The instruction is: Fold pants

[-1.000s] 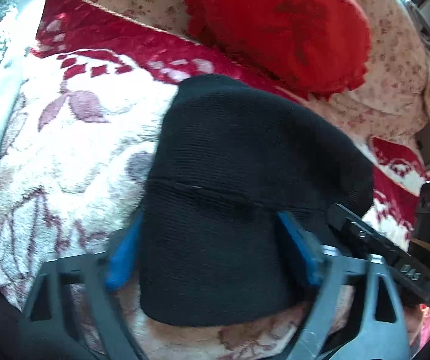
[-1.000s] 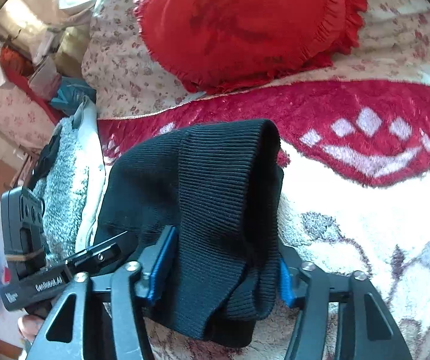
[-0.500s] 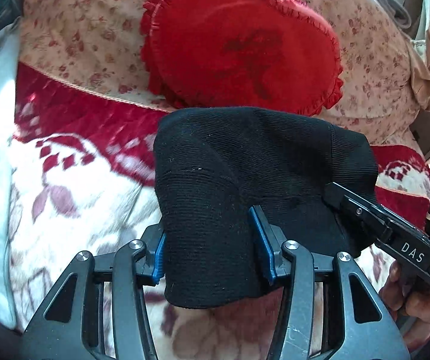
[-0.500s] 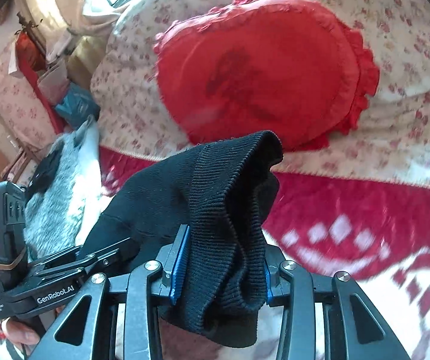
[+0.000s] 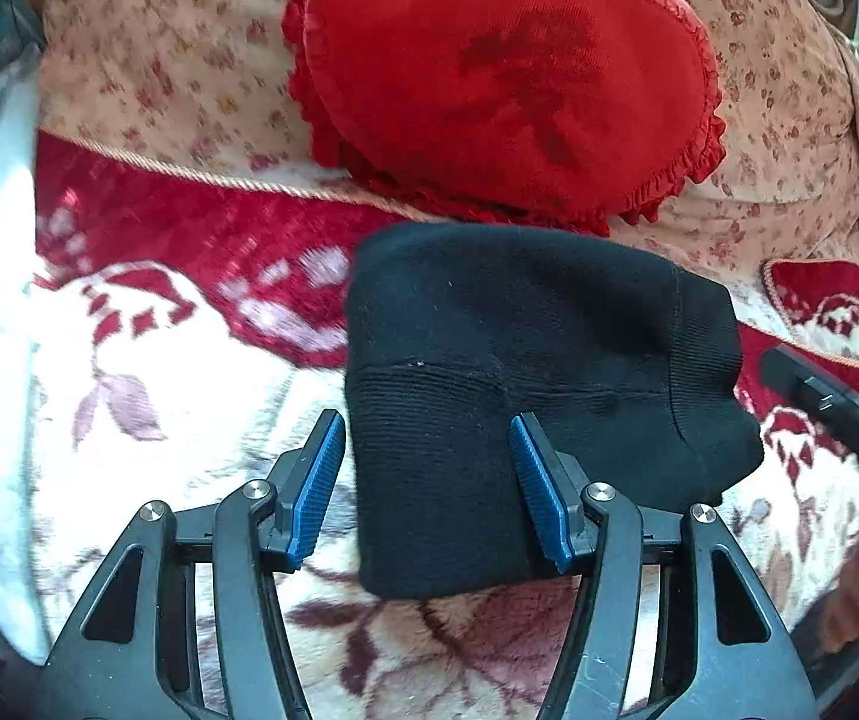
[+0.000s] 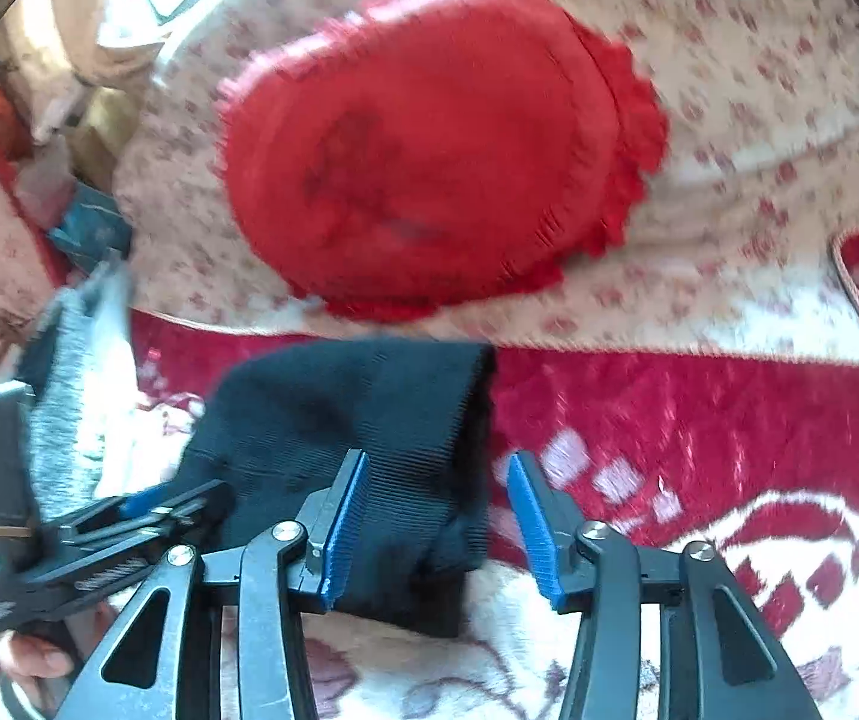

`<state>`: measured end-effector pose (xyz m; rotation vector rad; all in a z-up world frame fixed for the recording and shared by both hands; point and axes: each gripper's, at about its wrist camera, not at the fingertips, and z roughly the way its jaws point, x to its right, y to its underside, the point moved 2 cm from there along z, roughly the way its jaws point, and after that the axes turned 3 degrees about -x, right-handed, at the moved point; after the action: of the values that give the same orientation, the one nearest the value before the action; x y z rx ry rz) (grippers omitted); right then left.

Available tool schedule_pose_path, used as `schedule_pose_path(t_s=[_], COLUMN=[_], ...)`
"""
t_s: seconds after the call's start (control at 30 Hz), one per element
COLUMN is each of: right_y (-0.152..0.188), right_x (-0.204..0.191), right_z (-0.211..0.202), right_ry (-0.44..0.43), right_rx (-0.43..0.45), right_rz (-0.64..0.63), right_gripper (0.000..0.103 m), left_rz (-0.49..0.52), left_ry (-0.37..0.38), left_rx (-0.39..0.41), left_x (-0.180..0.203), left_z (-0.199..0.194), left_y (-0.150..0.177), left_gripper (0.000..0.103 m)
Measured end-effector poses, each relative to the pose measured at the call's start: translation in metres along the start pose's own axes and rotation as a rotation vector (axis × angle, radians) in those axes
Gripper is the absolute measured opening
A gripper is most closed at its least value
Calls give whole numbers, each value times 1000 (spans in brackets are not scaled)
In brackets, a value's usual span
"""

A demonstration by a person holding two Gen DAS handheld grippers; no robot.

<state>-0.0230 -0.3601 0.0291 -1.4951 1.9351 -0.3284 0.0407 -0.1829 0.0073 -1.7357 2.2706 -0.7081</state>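
Left wrist view: the left gripper stands wide open, holding nothing, with the folded black pants lying flat on the blanket between and beyond its blue pads, nearer the right one. The bundle's long axis runs sideways across both cameras. The right gripper is spread too, its grip empty, over the pants' right end. Both are about equally near. A red cushion lies beyond.

A round red pillow on a flowery bed

The round red frilly pillow leans on a cream cover with small flowers. A red and white fuzzy blanket lies below. A grey fluffy cloth lies beside.
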Motion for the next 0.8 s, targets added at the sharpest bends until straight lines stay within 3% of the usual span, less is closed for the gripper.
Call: schedule_pose_path(t_s=[0.13, 0.3, 0.57, 0.8], right_y=[-6, -7, -11, -7], right_x=[-25, -37, -19, -27], right_z=[-7, 13, 65, 45], right_ry=[11, 15, 77, 90], right_rx=[27, -2, -100, -91], right_rz=[-101, -132, -86, -117], right_gripper=[38, 34, 34, 34], left_rz=[26, 22, 27, 17], left_ry=[-44, -52, -58, -56], left_rx=[11, -3, -4, 1], left_x=[6, 7, 12, 11], left_z=[-3, 5, 15, 8], left_y=[1, 1, -4, -1], left_gripper=[58, 58, 59, 59])
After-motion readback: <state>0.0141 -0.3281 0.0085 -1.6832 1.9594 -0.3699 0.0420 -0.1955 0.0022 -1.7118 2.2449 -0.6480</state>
